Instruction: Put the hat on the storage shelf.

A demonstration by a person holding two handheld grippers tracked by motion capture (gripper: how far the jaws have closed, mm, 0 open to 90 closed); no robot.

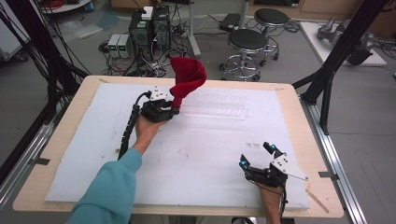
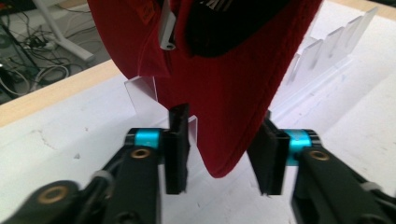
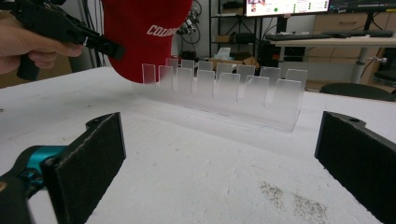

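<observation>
A red cap [image 1: 187, 77] with white lettering [image 3: 161, 30] stands up in the air at the table's far middle. My left gripper [image 1: 173, 109] is shut on its brim, which hangs down between the black pads [image 2: 223, 149]. The cap [image 2: 224, 93] sits just over the left end of a clear plastic rack [image 1: 217, 105] with two rows of upright tabs [image 3: 224, 88]. In the right gripper view the left gripper [image 3: 112, 49] meets the cap [image 3: 144, 37] from the left. My right gripper [image 1: 256, 155] rests near the front right of the mat, open, with nothing between its jaws [image 3: 219, 163].
A white foam mat [image 1: 196, 158] covers most of the wooden table [image 1: 299, 121]. Dark specks lie on the mat in front of the right gripper [image 3: 289, 198]. Beyond the table stand two stools [image 1: 247, 42], computer towers [image 1: 149, 28] with cables, and a black frame leg [image 1: 327, 79].
</observation>
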